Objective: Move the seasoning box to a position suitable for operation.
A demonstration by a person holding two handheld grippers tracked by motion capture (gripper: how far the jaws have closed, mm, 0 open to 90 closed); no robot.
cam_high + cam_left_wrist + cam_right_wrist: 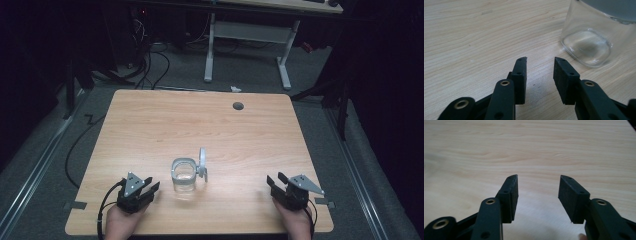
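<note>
A clear glass jar (183,176) stands upright near the middle of the wooden table (150,130), its hinged lid (202,159) swung up at its right side. My left gripper (151,186) rests on the table just left of the jar, open and holding nothing. The left gripper view has the jar's base (586,47) close at the upper right, beyond the fingertips (521,65). My right gripper (275,180) sits open near the front right of the table, well clear of the jar. Bare wood lies between its fingertips (512,185) in the right gripper view.
A round cable hole (238,105) sits near the table's far edge. Behind the table stand a white desk frame (247,45) and loose cables on the floor (150,65). Bits of grey tape (75,205) mark the table's front corners.
</note>
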